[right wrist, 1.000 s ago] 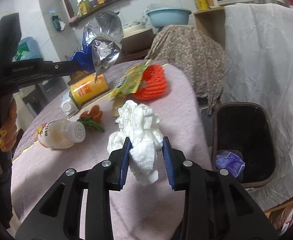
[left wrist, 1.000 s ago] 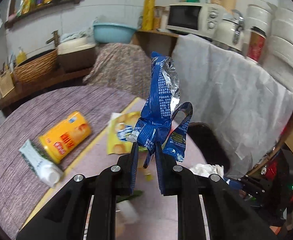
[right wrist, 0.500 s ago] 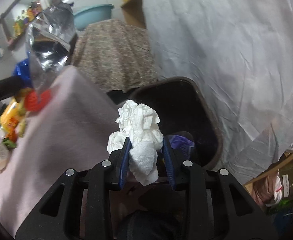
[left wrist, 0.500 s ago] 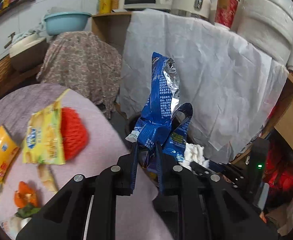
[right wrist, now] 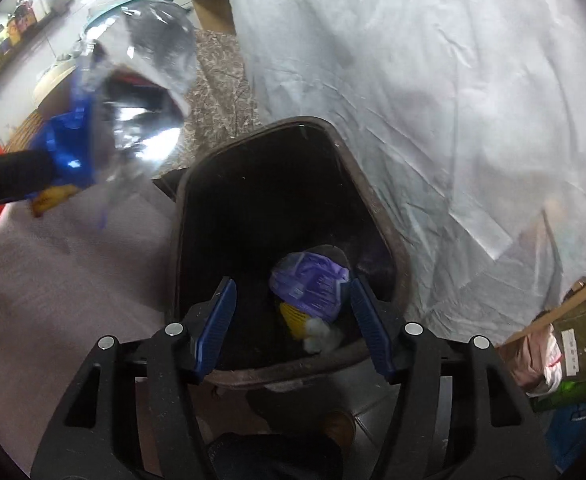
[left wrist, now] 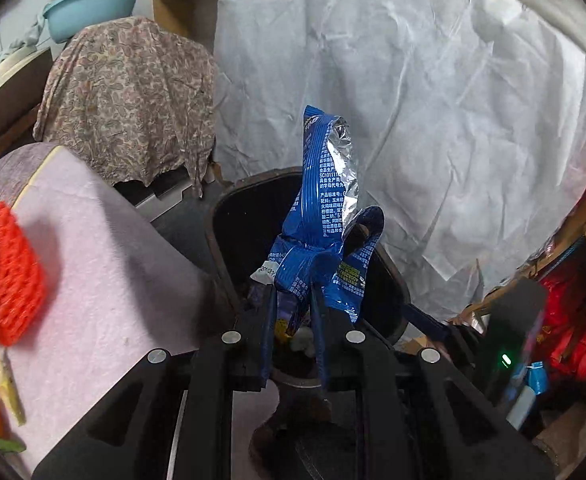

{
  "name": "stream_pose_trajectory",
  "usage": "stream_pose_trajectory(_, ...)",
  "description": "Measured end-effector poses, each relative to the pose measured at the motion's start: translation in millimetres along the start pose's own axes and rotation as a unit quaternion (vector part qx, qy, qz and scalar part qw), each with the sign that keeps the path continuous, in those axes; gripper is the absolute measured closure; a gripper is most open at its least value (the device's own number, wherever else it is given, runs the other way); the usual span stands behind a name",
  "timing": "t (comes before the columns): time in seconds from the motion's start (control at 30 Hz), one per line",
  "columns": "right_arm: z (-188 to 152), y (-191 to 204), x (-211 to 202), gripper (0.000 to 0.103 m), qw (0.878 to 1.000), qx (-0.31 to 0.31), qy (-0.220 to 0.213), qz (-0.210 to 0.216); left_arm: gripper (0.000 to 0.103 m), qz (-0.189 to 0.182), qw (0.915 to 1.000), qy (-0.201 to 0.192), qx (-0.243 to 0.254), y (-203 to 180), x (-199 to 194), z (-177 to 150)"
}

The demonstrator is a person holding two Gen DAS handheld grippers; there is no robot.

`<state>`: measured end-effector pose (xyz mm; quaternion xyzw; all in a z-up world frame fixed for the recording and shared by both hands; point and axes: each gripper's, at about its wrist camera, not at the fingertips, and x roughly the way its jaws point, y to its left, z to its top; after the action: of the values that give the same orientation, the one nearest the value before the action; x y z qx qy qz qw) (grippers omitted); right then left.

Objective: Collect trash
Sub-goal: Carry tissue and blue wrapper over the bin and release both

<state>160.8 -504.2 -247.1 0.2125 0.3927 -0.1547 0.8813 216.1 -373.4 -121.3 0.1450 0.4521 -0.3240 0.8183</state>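
My left gripper [left wrist: 292, 300] is shut on a crumpled blue foil snack wrapper [left wrist: 325, 216] and holds it upright over the black trash bin [left wrist: 229, 216]. Seen from the right wrist, the same wrapper [right wrist: 133, 92] shows at upper left, blurred. My right gripper [right wrist: 291, 304] hangs over the bin [right wrist: 377, 196], its jaws opening with nothing between them. A white tissue wad [right wrist: 321, 336] lies at the bin's bottom beside a purple packet [right wrist: 309, 280].
A round table with a pink cloth [left wrist: 105, 280] borders the bin on the left and carries a red foam net [left wrist: 9, 276]. White sheeting [left wrist: 433, 100] drapes behind the bin. A patterned cloth [left wrist: 129, 96] covers something behind the table. Clutter fills the right floor [left wrist: 565, 340].
Both grippers swung from over the table to above the bin and tipped down. The right jaws spread and the tissue wad dropped into the bin. The left still grips the blue wrapper.
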Motion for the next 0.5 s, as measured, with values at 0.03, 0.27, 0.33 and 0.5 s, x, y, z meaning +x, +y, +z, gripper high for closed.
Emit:
stream_pose_trajectory(0.03, -3, -2, -2, 0.043, 1.0, 0.0, -0.003, -0.004, 0.086, 0.002, 1.0, 0.003, 0.002, -1, 4, 1)
stream_pose_trajectory(0.27, -15, -18, -13, 0.042, 1.0, 0.009, -0.008, -0.014, 0.086, 0.019, 0.9995, 0.02, 0.011, -15, 32, 6)
stream_pose_trajectory(0.33, -18, -23, -13, 0.042, 1.0, 0.011, -0.007, -0.019, 0.086, 0.024, 0.9994, 0.023, 0.014, -17, 37, 7)
stream_pose_trajectory(0.5, -21, -26, -16, 0.042, 1.0, 0.011, -0.006, -0.023, 0.077, 0.027, 0.9993, 0.02, 0.02, -19, 37, 7)
